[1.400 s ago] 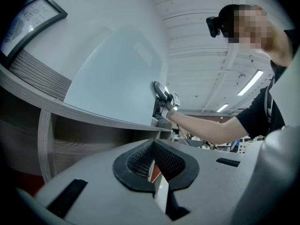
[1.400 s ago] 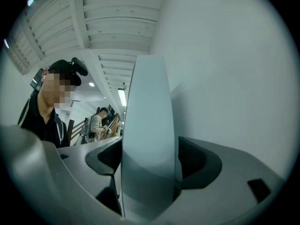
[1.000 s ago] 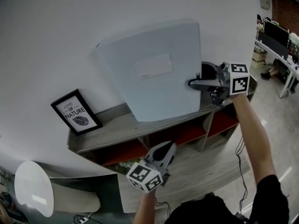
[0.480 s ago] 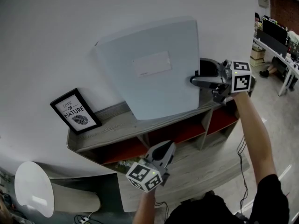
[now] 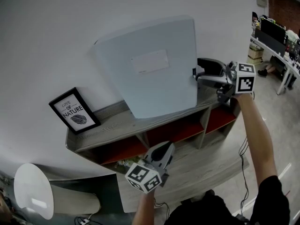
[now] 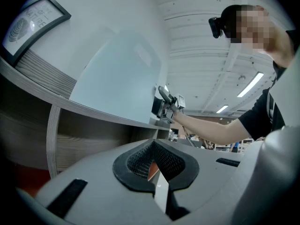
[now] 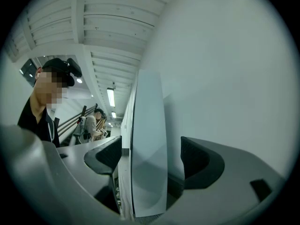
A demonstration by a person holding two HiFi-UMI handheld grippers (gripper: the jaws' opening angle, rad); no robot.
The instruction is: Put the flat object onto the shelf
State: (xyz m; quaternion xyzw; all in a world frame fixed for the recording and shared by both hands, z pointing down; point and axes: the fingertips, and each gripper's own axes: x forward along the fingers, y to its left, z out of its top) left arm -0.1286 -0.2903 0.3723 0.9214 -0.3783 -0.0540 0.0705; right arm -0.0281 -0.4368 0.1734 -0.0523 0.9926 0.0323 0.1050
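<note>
The flat object, a pale blue-white folder (image 5: 147, 71), stands on edge on the top board of the grey wooden shelf (image 5: 112, 125) and leans back against the white wall. My right gripper (image 5: 196, 74) is at its right edge, open. In the right gripper view the folder's edge (image 7: 147, 144) sits between the two pads (image 7: 105, 158) with a gap on each side. My left gripper (image 5: 164, 150) hangs low in front of the shelf, shut and empty. From there the folder (image 6: 122, 78) shows up and to the left.
A black-framed picture (image 5: 74, 111) leans on the wall at the shelf's left end. The shelf has red-backed compartments (image 5: 176, 130) below. A white round object (image 5: 32, 189) stands at the lower left. Desks and people (image 5: 276, 41) are at the far right.
The right gripper has drawn a little to the right and its jaws have come off the folder's edge. The folder now leans on the wall by itself. The left gripper has barely moved.
</note>
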